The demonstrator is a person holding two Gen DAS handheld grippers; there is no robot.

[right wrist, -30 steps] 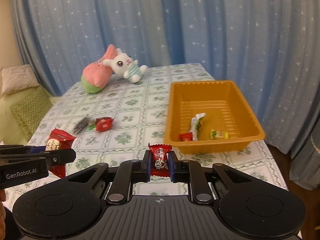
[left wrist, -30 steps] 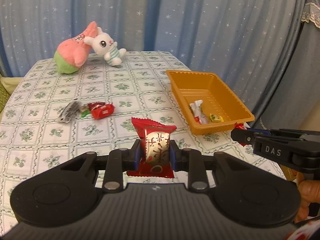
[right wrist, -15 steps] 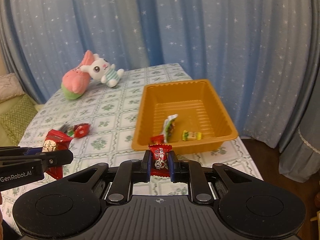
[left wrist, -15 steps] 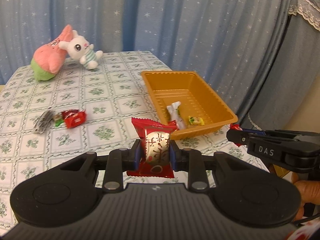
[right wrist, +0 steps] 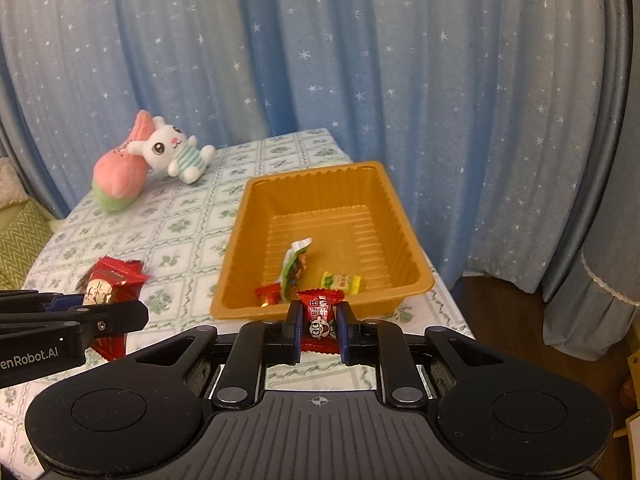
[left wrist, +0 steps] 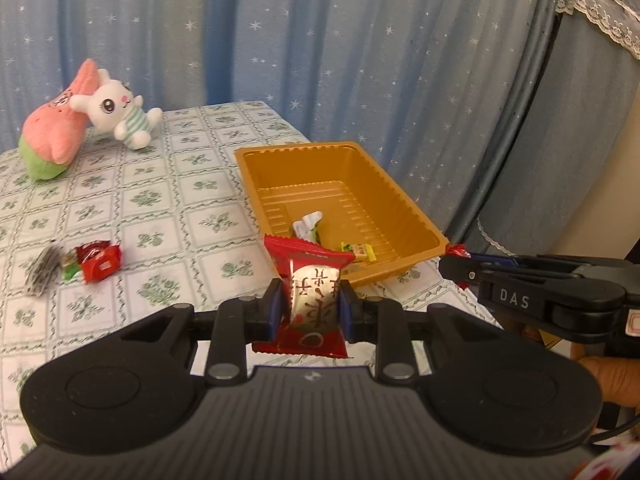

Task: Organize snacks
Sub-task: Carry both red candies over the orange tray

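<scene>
Left gripper (left wrist: 311, 305) clamps a red-and-white snack packet (left wrist: 310, 298); right gripper (right wrist: 319, 326) pinches a small red candy (right wrist: 320, 312). Both hover just short of the orange tray's (right wrist: 404, 236) near rim, above the table (left wrist: 168, 200).

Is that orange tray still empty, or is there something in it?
Not empty. The orange tray holds a white-and-green wrapper, a yellow candy and a small red candy, all near its front wall; the rest is bare.
</scene>
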